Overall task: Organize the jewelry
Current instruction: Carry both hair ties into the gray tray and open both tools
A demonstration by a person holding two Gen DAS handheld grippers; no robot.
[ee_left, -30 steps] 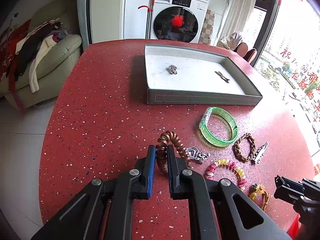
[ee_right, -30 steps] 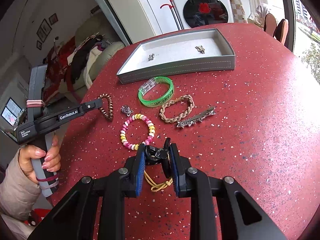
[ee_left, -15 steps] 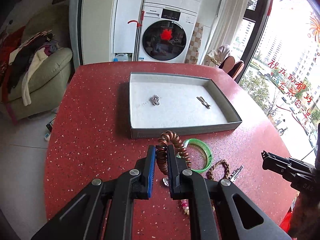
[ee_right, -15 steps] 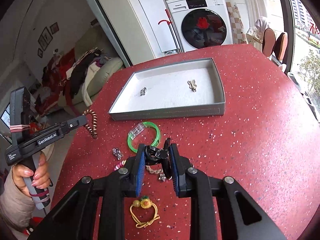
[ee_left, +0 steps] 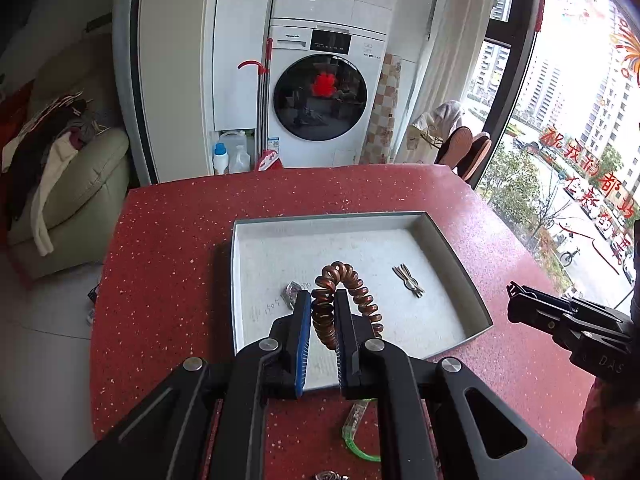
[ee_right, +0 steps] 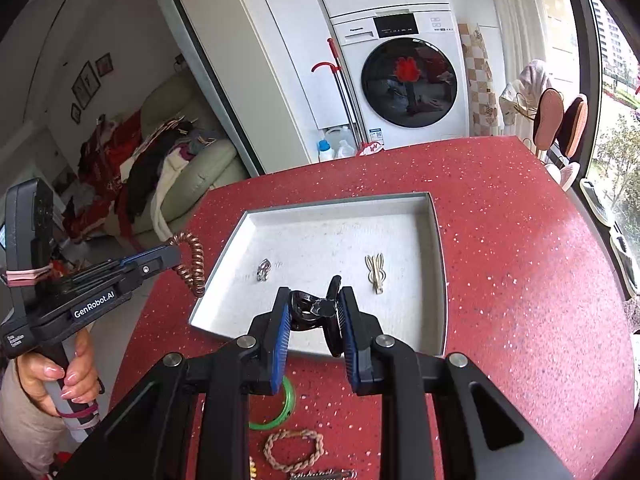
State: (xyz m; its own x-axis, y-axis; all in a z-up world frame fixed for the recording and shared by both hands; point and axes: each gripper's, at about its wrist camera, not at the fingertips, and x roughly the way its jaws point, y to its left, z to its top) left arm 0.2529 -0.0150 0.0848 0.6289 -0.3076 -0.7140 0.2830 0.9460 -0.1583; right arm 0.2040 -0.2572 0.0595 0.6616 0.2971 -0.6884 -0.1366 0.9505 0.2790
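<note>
Above the tray [ee_left: 452, 264], left tongs [ee_left: 323, 312] pinch the coil tie [ee_left: 348, 280].

Both wrist fisheyes look forward along their black fingers [ee_left: 348, 320], close above the speckled red tabletop [ee_right: 520, 240], sharing the shallow grey rectangular tray [ee_left: 460, 264] and white front-loading washing machine [ee_right: 408, 80].

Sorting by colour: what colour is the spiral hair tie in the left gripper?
Coppery brown, metallic sheen: the spiral hair tie in the left gripper, clearest in the left wrist view.
</note>
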